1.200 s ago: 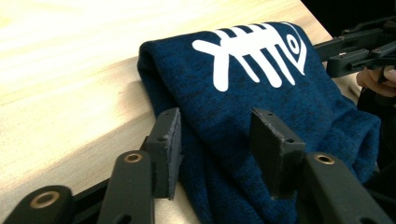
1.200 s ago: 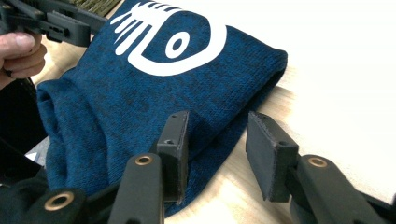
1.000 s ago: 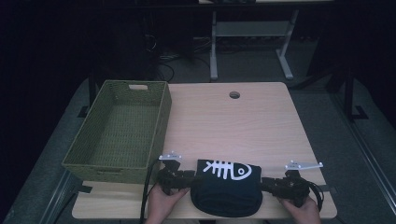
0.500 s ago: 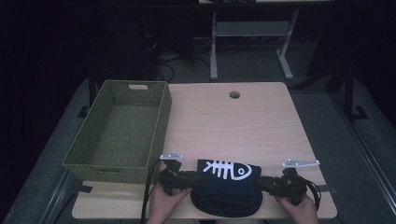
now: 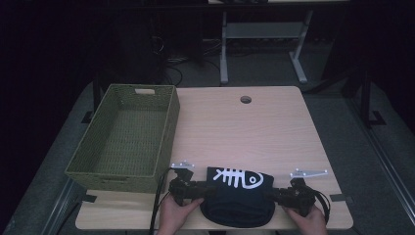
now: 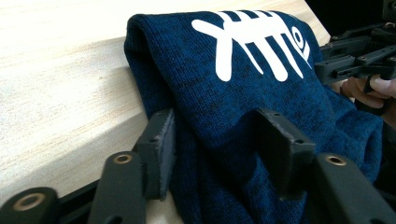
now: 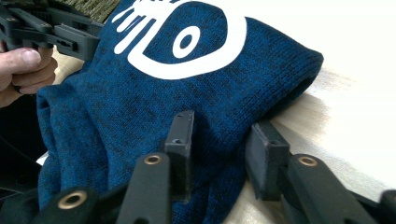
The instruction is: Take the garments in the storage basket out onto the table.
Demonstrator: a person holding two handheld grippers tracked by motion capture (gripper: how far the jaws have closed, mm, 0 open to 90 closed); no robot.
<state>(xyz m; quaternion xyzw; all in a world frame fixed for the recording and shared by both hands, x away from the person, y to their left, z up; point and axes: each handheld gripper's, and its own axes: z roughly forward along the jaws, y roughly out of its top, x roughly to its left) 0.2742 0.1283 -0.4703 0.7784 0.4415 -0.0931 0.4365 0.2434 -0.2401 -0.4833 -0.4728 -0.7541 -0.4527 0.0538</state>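
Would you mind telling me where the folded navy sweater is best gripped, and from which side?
Probably at its two short ends, coming in level from either side. The folded navy sweater lies flat as a thick bundle at the table's near edge, and the left gripper and right gripper already straddle those bunched edges.

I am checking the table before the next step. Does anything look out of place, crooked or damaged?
Only one thing: the folded blue garment hangs slightly over the near edge of the table. The left gripper and right gripper have just been closing on its ends. The green basket stands straight and undamaged.
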